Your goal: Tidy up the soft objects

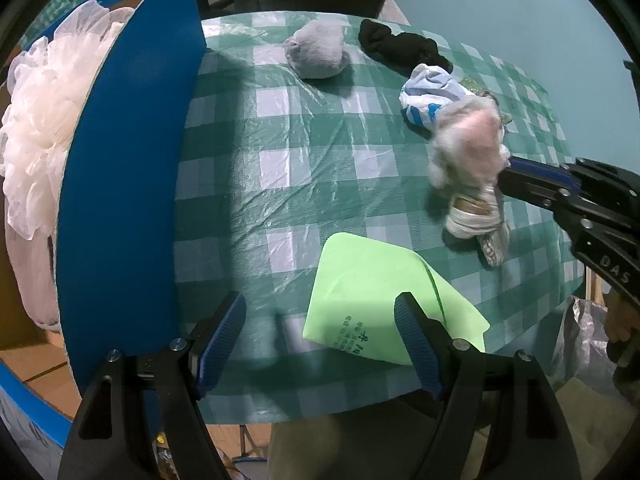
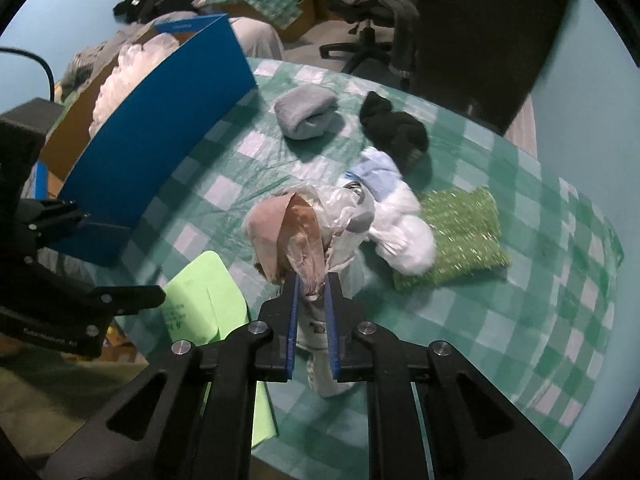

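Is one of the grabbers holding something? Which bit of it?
Yes. The right gripper pinches the crinkly plastic-wrapped bundle by its near end. The left gripper is open and holds nothing.

table cover (image 2: 500,320): thin shiny plastic, wrinkled | bag (image 2: 296,224) between right gripper's (image 2: 312,292) fingers: crinkly see-through plastic | grey sock roll (image 2: 306,114) beyond: soft matt cloth | green pad (image 2: 460,232): rough, sparkly | finger pads (image 1: 416,344): ridged blue rubber

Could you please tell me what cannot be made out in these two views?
- Held bundle: blurred in both views; its contents are unclear under the plastic wrap.
- Green cloth: in the left wrist view almost wholly hidden behind the bundle and striped cloth.
- Print on the green paper: too small to read.
- Box contents: partly hidden by the blue flap.
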`<action>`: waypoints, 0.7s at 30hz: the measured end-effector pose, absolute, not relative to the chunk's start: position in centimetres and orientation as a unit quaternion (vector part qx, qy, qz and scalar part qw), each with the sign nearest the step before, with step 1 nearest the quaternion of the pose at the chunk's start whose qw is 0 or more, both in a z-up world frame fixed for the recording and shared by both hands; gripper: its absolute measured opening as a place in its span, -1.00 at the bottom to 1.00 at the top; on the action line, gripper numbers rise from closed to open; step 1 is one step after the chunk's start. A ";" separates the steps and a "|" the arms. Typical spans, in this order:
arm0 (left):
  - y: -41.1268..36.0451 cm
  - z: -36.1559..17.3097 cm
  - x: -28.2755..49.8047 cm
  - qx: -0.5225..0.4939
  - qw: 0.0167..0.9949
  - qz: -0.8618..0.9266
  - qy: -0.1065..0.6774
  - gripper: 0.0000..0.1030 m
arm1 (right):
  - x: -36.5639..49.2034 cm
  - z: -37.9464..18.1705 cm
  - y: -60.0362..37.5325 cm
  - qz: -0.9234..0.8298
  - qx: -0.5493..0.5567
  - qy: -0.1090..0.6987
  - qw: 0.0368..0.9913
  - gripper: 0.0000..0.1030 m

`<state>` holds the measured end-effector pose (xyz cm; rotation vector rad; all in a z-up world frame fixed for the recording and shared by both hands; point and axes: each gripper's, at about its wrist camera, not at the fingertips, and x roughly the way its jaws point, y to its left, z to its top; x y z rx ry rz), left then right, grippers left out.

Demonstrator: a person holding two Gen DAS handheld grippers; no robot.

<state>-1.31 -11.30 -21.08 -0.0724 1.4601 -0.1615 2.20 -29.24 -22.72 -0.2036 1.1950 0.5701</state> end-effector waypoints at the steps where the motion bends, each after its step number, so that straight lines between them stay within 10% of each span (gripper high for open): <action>1: -11.4 -21.1 -1.3 -0.033 0.741 -0.075 0.667 0.51 | 2.0 -22.5 -29.7 0.262 -0.089 0.555 0.784 -0.77; 14: -14.2 -21.8 -1.1 -0.026 0.725 -0.124 0.677 0.57 | -0.1 -22.1 -35.8 0.209 -0.007 0.577 0.790 -0.75; 21: -17.2 -23.2 -1.5 0.001 0.706 -0.146 0.693 0.68 | -0.6 -22.8 -36.9 0.196 0.011 0.586 0.787 -0.10</action>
